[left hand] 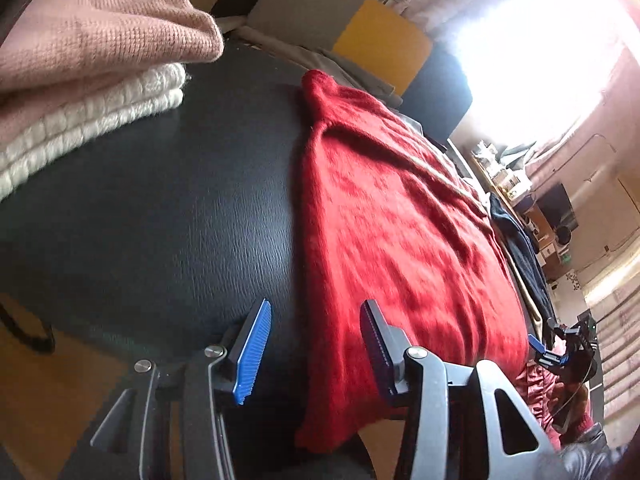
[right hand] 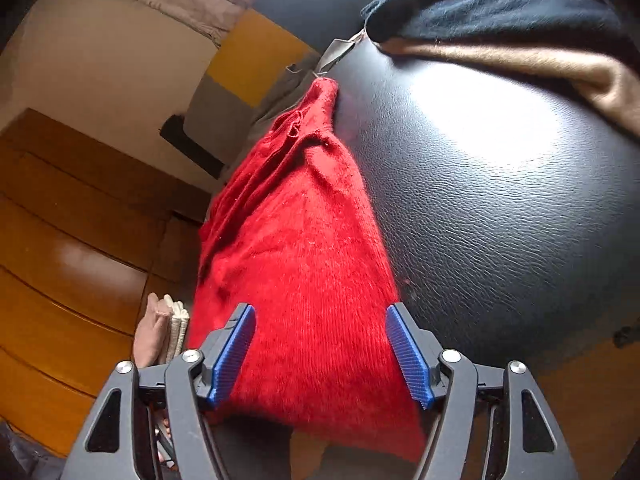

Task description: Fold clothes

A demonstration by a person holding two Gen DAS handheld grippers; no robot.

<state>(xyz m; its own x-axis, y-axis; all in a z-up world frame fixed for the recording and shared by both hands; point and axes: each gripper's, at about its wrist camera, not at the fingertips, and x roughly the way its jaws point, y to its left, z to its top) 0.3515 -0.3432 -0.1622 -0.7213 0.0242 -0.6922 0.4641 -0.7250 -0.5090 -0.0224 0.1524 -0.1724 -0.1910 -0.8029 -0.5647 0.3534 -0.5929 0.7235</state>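
Far left on the black counter (left hand: 152, 208): a folded pink sweater (left hand: 92, 32) stacked on a folded white sweater (left hand: 92, 120). Left gripper (left hand: 316, 344) with fingers spread, pinching nothing, poised over the near edge of the red sweater (left hand: 400, 220), spread flat along the counter. Right gripper (right hand: 324, 356) likewise spread above the same red knit, nothing pinched. Farther right, a dark garment (right hand: 500, 4) over a tan one (right hand: 560, 72).

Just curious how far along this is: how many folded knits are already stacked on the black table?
2: a folded pink knit sweater on top of a folded cream ribbed knit, at the black leather-look table's far corner. More may lie hidden.
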